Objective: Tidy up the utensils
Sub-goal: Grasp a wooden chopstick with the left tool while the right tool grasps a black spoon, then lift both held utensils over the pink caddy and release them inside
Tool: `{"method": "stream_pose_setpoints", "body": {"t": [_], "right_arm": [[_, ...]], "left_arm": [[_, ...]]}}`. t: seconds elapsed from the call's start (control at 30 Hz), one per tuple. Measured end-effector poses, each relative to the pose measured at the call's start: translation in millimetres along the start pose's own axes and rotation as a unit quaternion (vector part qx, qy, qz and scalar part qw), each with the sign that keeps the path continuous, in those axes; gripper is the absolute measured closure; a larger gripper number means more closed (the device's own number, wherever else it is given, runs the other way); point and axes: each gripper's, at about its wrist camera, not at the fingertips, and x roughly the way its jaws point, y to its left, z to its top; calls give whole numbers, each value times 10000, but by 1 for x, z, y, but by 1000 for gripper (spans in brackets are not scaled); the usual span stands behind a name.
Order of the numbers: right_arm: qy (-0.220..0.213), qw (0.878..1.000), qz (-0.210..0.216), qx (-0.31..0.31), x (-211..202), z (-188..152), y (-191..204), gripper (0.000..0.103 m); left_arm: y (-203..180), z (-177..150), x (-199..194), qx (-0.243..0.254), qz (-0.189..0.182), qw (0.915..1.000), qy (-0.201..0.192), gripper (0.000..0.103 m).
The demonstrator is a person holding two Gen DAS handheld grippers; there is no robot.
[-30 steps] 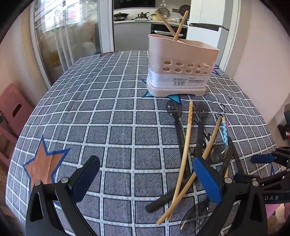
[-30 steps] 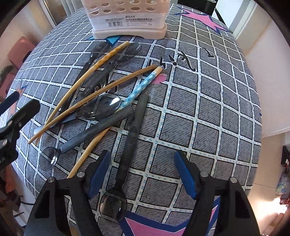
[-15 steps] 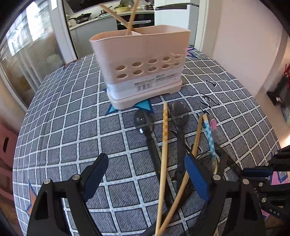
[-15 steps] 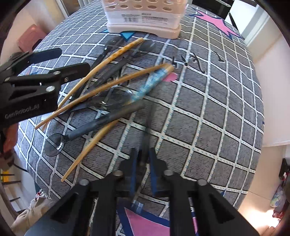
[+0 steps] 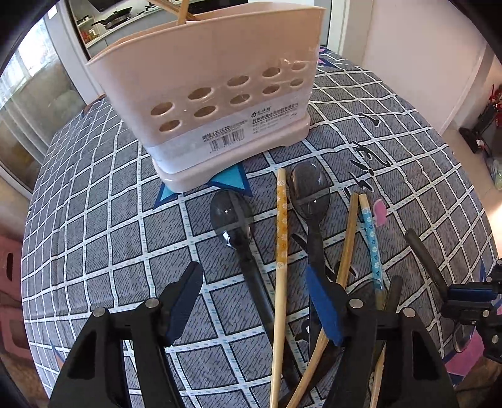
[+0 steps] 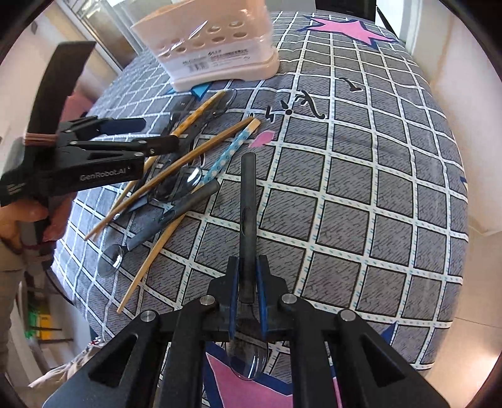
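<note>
- I see the cloth as grey squares with white grid lines flecked light blue, plus a blue star and a pink star.
- The holder is pale pink-beige, with a white barcode label.
- My left gripper is black with blue pads; white lettering shows on its side in the right view.
- My right gripper is black too, blue pads edging a dark grey spoon with a clear smoky bowl.
- One chopstick is tan with orange flower print.
- Another chopstick is light blue with white flowers.
- The plain chopstick is bare brown.
- Two spoons look translucent black.
</note>
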Motion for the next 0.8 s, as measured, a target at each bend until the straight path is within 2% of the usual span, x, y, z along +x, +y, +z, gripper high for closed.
{"method": "stream_pose_setpoints", "body": {"t": [0.07, 0.1, 0.13, 0.23, 0.3, 0.4, 0.43, 0.57, 0.8], "right_arm": [[-34, 10000, 86, 37, -2, 0, -7, 91], [-40, 9999, 121, 50, -3, 0, -9, 91], [-50, 9998, 163, 67, -2, 0, -9, 91], [-76, 9996, 256, 96, -3, -1, -10, 91], [-98, 9995, 295, 103, 0, 2, -9, 91], [-128, 9992, 345, 122, -1, 3, -13, 91], [-140, 9992, 357, 131, -4, 1, -14, 91], [-198, 9987, 421, 183, -10, 1, -20, 91], [-368, 9975, 539, 258, -23, 3, -31, 91]], "left_arm": [[-3, 3, 1, 87, 37, 10000, 26, 14], [-4, 5, 2, 153, 74, 9998, 81, 22], [-7, 6, 6, 231, 110, 9995, 172, 25], [-13, 10, 8, 386, 177, 9989, 188, 26], [-18, 13, 9, 518, 199, 9982, 222, 30], [-30, 16, 9, 662, 121, 9973, 284, 49], [-34, 16, 10, 732, 130, 9968, 292, 65], [-43, 14, 9, 804, 194, 9964, 161, 65], [-19, -3, -26, 38, 69, 9985, -533, 65]]}}
